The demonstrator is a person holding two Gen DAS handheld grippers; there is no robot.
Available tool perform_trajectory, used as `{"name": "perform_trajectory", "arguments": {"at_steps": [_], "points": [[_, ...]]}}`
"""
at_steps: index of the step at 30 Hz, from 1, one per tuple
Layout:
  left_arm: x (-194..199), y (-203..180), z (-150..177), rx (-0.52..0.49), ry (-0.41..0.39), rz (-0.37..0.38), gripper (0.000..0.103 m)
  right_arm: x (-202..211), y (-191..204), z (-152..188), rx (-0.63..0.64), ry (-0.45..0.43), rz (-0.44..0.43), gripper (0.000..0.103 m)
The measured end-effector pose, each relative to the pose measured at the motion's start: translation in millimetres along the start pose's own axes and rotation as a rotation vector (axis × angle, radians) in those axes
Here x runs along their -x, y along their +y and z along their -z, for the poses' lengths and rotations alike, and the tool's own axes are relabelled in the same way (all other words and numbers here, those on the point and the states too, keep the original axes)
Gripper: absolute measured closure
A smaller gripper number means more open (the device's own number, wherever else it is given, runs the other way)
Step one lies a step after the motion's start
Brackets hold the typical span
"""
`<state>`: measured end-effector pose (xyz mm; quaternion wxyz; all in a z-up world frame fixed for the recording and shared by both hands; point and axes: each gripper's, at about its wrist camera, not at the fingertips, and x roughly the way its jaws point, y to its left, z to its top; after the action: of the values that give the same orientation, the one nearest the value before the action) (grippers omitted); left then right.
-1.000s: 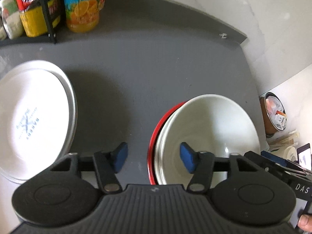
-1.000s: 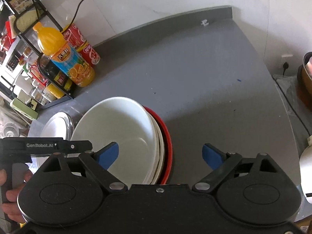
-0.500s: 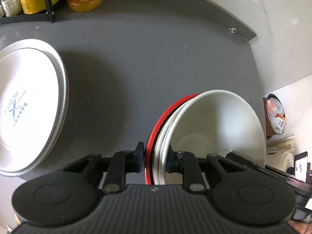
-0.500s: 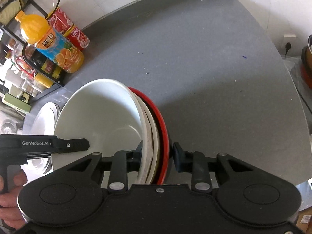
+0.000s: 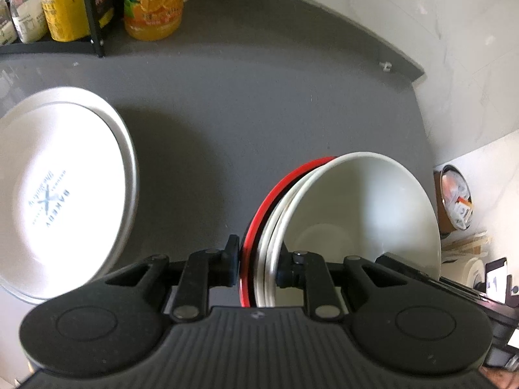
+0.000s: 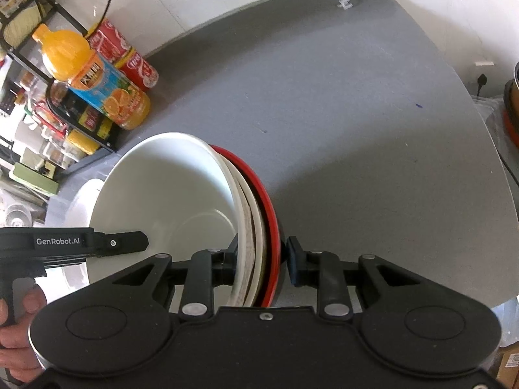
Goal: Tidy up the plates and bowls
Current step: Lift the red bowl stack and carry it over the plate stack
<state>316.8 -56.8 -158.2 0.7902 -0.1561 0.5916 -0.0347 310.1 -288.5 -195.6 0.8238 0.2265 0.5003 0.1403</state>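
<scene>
My left gripper [image 5: 256,265] jaws clenched on the left rim of the stack of bowls [image 5: 356,207], my right gripper [image 6: 259,259] jaws clenched on its right rim, white bowls nested in a red one, over the grey tabletop [image 6: 356,113], white plate [image 5: 58,191] well apart to the left

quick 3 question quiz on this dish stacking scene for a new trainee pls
1. True or false: both grippers are shut on the rim of the bowl stack.
2. Which colour is the outermost piece of that stack? A) red B) blue C) green
3. Fill in: the printed white plate lies to the ___ of the stack in the left wrist view.

Key:
1. True: the left gripper and right gripper each clamp the rim from opposite sides.
2. A.
3. Left, apart from the stack on the grey counter.
</scene>
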Motion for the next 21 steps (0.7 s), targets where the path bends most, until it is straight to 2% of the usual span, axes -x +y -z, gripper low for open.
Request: {"name": "perform_trajectory", "arguments": {"at_steps": [10, 21], "points": [[35.2, 16.9, -20.9, -0.013, -0.083, -0.009, 0.083, 8.3, 43.6, -20.3, 0.049, -0.038, -0.027, 0.077], [65.1, 63.8, -41.3, 0.028, -0.127, -0.011, 0.083, -1.3, 95.0, -35.4, 0.086, -0.05, -0.059, 0.077]]}}
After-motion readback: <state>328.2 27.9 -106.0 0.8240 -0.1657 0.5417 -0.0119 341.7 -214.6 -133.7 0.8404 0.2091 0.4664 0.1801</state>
